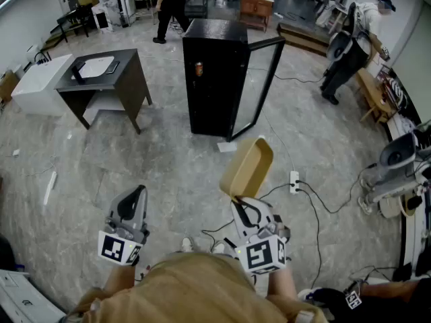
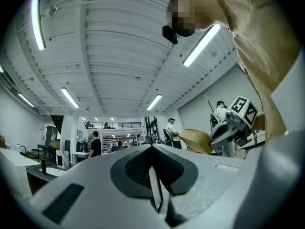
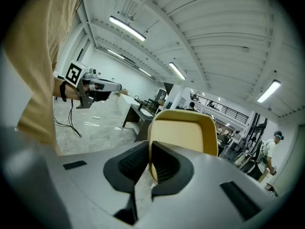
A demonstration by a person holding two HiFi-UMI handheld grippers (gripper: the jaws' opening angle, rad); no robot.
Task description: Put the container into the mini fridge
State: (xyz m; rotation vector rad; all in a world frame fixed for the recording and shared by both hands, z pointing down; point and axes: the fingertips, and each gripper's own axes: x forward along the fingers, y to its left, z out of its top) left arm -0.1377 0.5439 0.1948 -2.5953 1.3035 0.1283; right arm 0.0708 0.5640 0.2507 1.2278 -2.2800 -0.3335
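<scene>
Your right gripper (image 1: 237,202) has its jaws pinched on the rim of the tan rectangular plastic container (image 1: 247,167). The container stands on edge, its long axis pointing ahead at the black mini fridge (image 1: 214,79), which is open and well apart from you. Your left gripper (image 1: 137,195), jaws together and empty, points forward alongside.

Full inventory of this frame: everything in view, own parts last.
mini fridge: one, black, mid-floor, door open
container: one, tan, held up in front of the fridge
desk: one, dark grey, left of the fridge, flat white item on top
cabinet: one, white, far left
power strip: one, white, on the floor right of the container, black cables attached
person behind fridge: one, dark clothes, standing
person at right: one, standing by the wall
left gripper: one, grey, lower left, shut, empty
right gripper: one, grey, lower centre, shut on the container's rim
</scene>
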